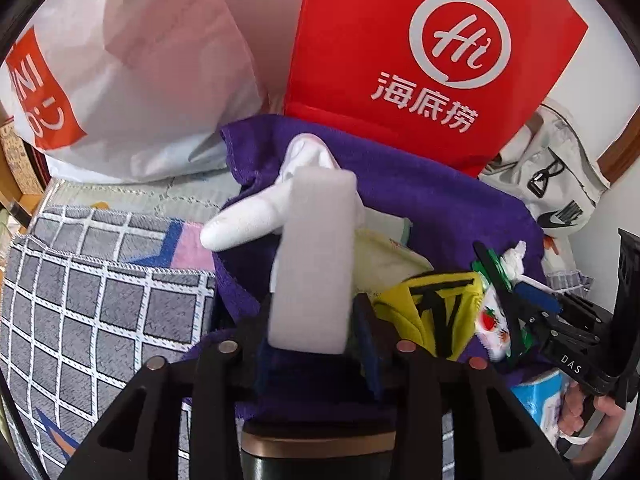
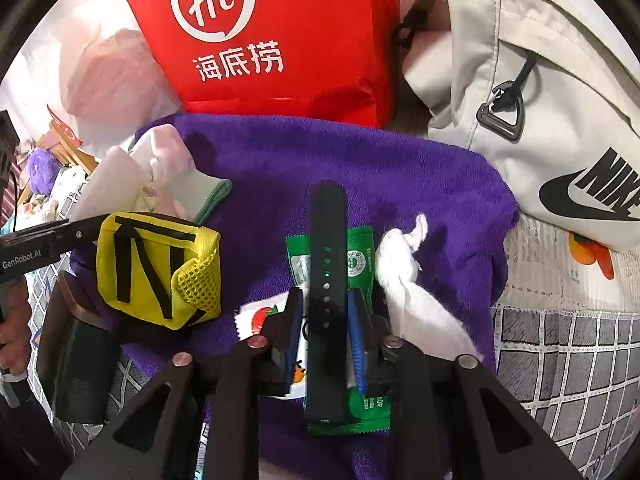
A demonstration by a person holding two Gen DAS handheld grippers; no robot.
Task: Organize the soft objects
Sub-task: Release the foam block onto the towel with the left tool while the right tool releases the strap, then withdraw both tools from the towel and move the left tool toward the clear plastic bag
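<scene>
Purple towel [image 2: 360,168] before red bag [image 2: 280,40], left fingers [image 1: 308,320] gripping white foam block [image 1: 316,260], right fingers [image 2: 326,320] gripping black strap [image 2: 326,280]

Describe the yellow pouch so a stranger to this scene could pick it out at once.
Find the purple towel spread in front of the red bag. On its left part, beside the folded pale cloths, lies the yellow pouch. It is the only yellow thing there, crossed by black straps, with a mesh pocket on one side.
</scene>
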